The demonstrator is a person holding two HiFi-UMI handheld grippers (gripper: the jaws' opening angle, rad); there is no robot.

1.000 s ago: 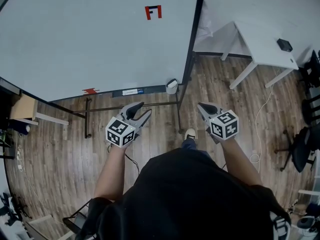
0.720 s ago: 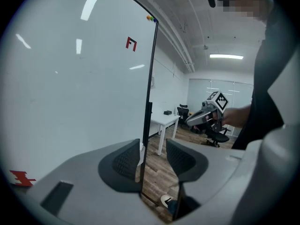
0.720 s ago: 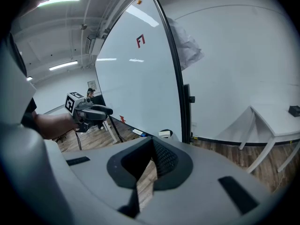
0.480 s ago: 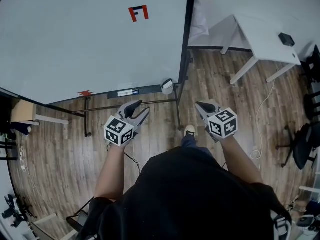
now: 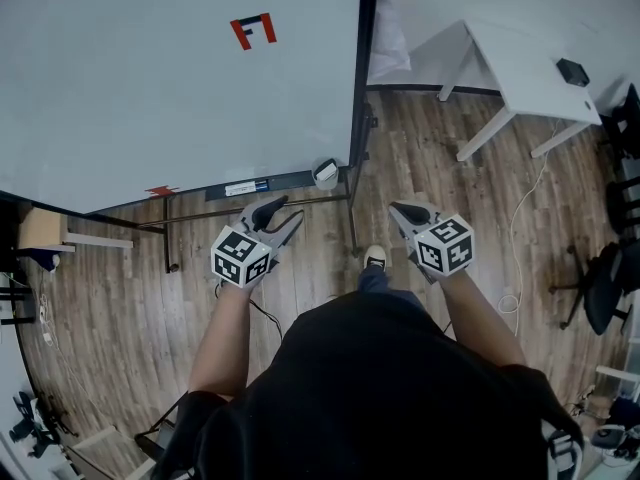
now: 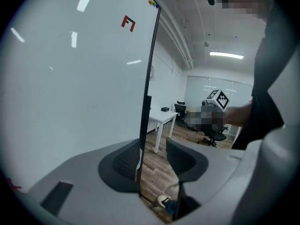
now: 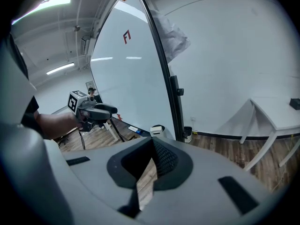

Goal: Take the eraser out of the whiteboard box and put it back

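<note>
The whiteboard (image 5: 150,78) stands ahead on the left, with a dark tray (image 5: 250,185) along its lower edge. A small white box (image 5: 325,173) hangs at the tray's right end, and it also shows in the right gripper view as the box (image 7: 157,129) beside the board's black post. I cannot see the eraser inside it. My left gripper (image 5: 277,216) is held open just below the tray, left of the box. My right gripper (image 5: 410,213) is open too, well right of the post. Both are empty, with floor showing between the left gripper's (image 6: 152,159) pads.
A red mark (image 5: 252,30) sits high on the board and a white-and-blue item (image 5: 245,186) lies on the tray. The board's stand bars (image 5: 250,213) cross the wooden floor below. A white table (image 5: 525,68) stands at the right, with office chairs (image 5: 605,288) beyond it.
The board and its box have slid left and a little down in the head view. Both grippers keep nearly the same place and stay open.
</note>
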